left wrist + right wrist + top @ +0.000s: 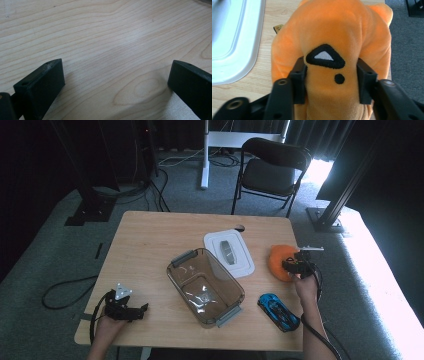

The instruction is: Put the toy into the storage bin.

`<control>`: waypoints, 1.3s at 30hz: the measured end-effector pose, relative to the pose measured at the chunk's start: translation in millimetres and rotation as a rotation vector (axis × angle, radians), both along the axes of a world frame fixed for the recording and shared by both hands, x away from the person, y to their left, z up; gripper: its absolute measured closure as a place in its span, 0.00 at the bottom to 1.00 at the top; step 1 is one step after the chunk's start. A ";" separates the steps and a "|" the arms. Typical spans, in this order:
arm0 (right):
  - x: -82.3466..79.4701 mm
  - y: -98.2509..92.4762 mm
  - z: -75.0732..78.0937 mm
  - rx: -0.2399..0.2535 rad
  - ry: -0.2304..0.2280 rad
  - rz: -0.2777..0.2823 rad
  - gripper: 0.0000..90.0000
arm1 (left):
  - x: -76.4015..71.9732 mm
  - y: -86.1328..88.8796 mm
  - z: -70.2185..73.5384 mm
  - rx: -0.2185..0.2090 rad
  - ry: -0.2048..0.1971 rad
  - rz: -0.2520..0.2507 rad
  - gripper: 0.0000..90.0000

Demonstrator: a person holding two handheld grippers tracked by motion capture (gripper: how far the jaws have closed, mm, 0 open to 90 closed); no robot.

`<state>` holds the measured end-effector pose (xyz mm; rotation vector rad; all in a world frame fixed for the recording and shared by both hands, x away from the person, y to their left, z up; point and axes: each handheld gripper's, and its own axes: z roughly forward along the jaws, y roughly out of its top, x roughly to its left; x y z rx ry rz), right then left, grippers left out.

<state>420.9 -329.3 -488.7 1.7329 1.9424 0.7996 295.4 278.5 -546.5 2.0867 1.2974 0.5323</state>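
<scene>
Plush (pixel 337 37), orange and soft, lies at the table's (pixel 150 235) right edge, just right of the white lid (pixel 229 252) and beyond the blue car (pixel 279 312). The right gripper (pixel 295 265) has it: in the right gripper view both jaws press into the plush's sides, either side of a stitched black triangle and dot, and the fabric bulges between them, so the jaws are pinching the toy. The left gripper (pixel 112 82) rests well left of the bin (pixel 205 286), near the table's front left corner, jaws spread wide over bare wood with nothing between them.

The step in hand looks like a pick-up of the plush, probably for the clear bin, which stands open just left of the lid. To do it well, I would keep the squeeze firm, since soft stuffing gives and can slide out. Lift straight up before any sideways move, so the toy does not drag off the table edge. Carry it high enough to clear the lid and the bin's near wall, and open the jaws only once it hangs over the bin's middle.
</scene>
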 end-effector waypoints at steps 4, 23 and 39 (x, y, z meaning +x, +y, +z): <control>-1.0 -1.3 4.6 0.010 -0.006 0.003 0.66 | 0.0 0.0 0.0 0.000 0.000 0.000 0.01; -16.8 -3.6 32.8 0.038 -0.055 0.034 0.69 | 0.0 0.0 0.0 0.000 0.000 0.000 0.01; -39.9 16.4 62.9 0.048 -0.120 0.147 0.69 | 0.1 0.2 0.0 -0.001 0.000 0.005 0.01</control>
